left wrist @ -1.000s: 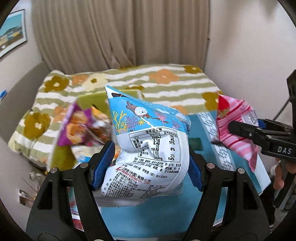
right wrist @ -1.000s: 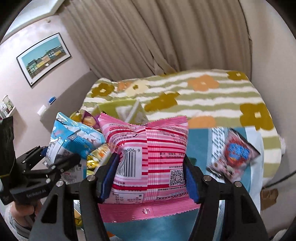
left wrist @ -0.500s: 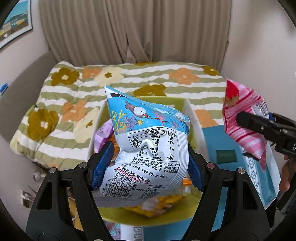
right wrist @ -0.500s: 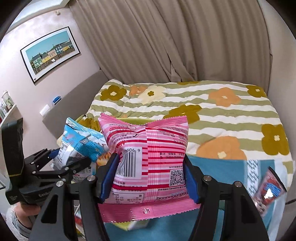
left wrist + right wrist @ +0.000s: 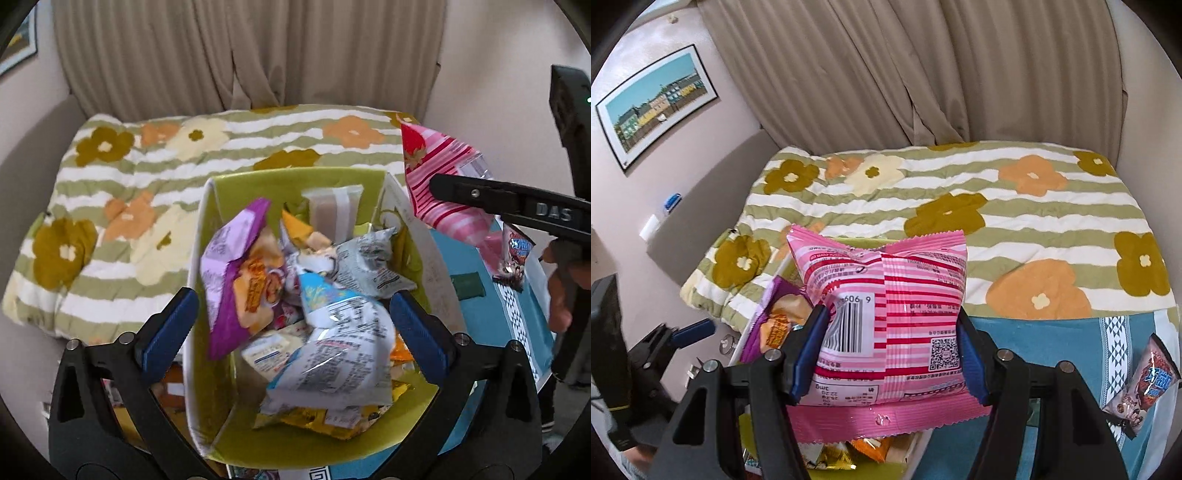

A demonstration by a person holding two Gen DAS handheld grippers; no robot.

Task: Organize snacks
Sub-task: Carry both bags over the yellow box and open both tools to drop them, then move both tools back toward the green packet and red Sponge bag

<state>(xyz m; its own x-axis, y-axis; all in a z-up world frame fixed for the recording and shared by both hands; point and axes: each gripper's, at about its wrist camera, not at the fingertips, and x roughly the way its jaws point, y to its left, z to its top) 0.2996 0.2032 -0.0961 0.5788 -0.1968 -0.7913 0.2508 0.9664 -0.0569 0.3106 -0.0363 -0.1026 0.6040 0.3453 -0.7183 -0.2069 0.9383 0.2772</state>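
Note:
My left gripper (image 5: 293, 325) is open above a green-lined storage box (image 5: 295, 182) full of snack packets. The blue-and-white packet (image 5: 340, 347) lies loose on top of the pile between my fingers, beside a purple packet (image 5: 236, 266) and a grey one (image 5: 365, 258). My right gripper (image 5: 892, 350) is shut on a pink striped packet (image 5: 894, 295) and holds it over the box's right side; it also shows in the left wrist view (image 5: 443, 184). The left gripper shows at the left edge of the right wrist view (image 5: 690, 328).
The box stands on a teal cloth (image 5: 1052, 354) at the foot of a bed with a striped flower quilt (image 5: 960, 199). A red-and-blue snack packet (image 5: 1145, 384) lies on the cloth to the right. A small green item (image 5: 469, 286) lies on the cloth. Curtains hang behind.
My left gripper has opened and let go of the blue-and-white packet, which dropped into the box. Both grippers moved forward over the box; the right still holds the pink packet.

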